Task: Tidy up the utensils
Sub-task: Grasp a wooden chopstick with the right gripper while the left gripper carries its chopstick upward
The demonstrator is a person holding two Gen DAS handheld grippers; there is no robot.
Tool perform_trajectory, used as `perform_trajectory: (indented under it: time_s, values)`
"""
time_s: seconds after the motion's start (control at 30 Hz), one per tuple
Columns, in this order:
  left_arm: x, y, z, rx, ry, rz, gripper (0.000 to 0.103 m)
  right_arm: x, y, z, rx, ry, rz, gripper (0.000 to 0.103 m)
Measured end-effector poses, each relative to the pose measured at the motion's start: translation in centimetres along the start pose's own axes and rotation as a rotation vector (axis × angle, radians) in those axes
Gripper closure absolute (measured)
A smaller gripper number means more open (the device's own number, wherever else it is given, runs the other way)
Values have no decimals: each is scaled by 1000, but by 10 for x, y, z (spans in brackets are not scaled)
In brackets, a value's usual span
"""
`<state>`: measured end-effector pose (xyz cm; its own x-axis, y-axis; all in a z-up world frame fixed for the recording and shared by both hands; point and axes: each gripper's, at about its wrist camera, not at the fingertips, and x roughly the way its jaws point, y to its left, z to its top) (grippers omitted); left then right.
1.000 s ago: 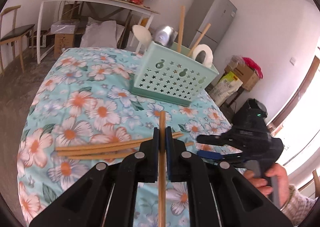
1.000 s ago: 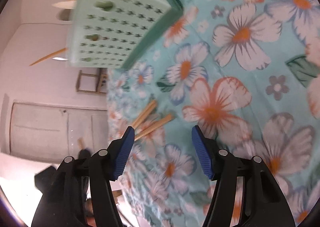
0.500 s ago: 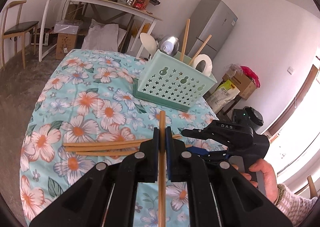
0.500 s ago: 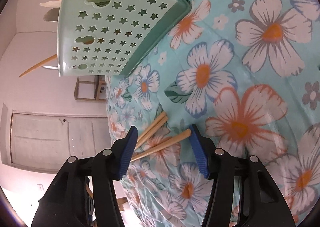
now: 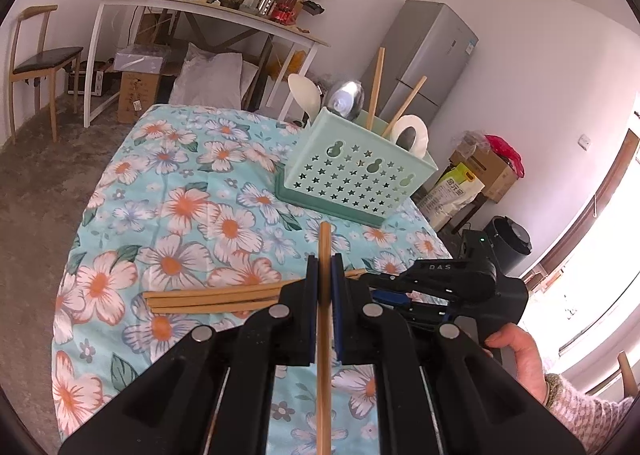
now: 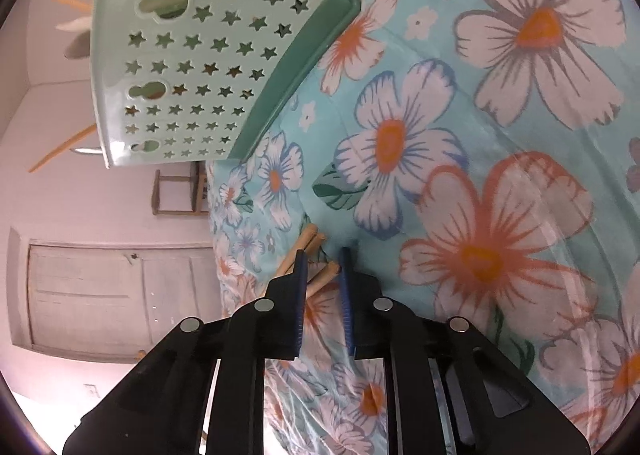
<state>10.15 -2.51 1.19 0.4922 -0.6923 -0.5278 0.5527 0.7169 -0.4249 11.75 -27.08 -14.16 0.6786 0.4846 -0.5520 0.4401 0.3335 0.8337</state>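
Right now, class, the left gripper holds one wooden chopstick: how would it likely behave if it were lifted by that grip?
The chopstick looks stiff: it runs straight through the left gripper with no sag. It is probably light, being thin wood. Held at one narrow spot on a long stick, it may pivot or slip.
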Motion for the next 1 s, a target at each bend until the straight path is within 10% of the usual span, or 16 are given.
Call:
perform_trajectory:
  time_s: [1.0]
  values:
    - [-47, -82, 100, 141, -237, -27, 97, -191, 74, -17, -506, -417, 160, 98]
